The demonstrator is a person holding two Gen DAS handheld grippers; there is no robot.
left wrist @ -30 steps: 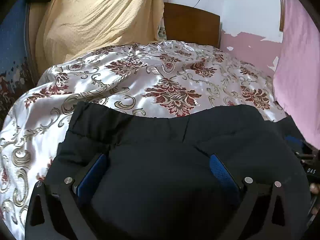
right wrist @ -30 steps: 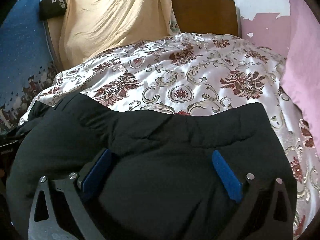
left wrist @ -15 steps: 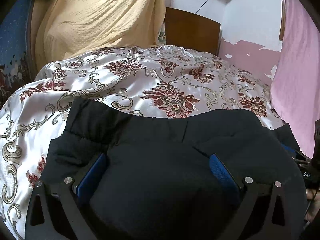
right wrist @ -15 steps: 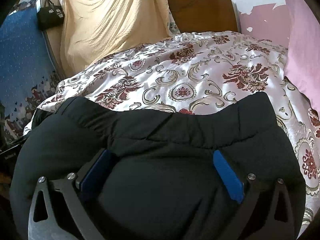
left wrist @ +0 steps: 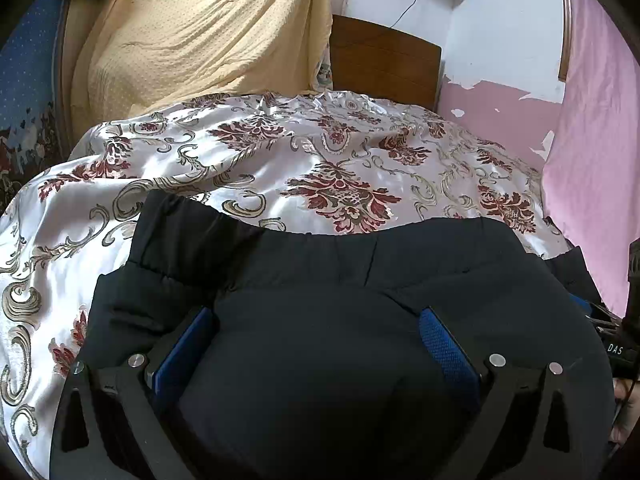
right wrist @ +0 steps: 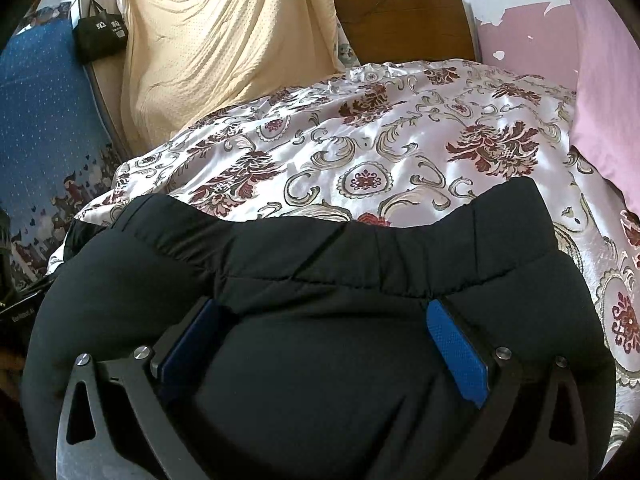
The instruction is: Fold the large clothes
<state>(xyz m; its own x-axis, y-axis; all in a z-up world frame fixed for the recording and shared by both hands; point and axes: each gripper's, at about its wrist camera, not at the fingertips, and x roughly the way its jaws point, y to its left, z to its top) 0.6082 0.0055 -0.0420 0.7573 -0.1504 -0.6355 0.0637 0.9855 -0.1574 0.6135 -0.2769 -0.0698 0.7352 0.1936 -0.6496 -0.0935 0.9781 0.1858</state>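
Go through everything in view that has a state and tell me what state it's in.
Left gripper: open, black fabric bulging between its fingers.
Right gripper: open, fabric between its fingers.
Black trousers: bunched, waistband forward, not yet folded flat.
Bedspread: spread over the bed, wrinkled.
Yellow cloth: hanging, draped.

Left gripper [left wrist: 316, 320] and right gripper [right wrist: 324, 316] — jaws wide apart; blue pads [right wrist: 460, 356] forward.

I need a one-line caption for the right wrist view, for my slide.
Right gripper, jaws wide apart around bulging black trousers, whose waistband lies toward a floral satin bedspread.
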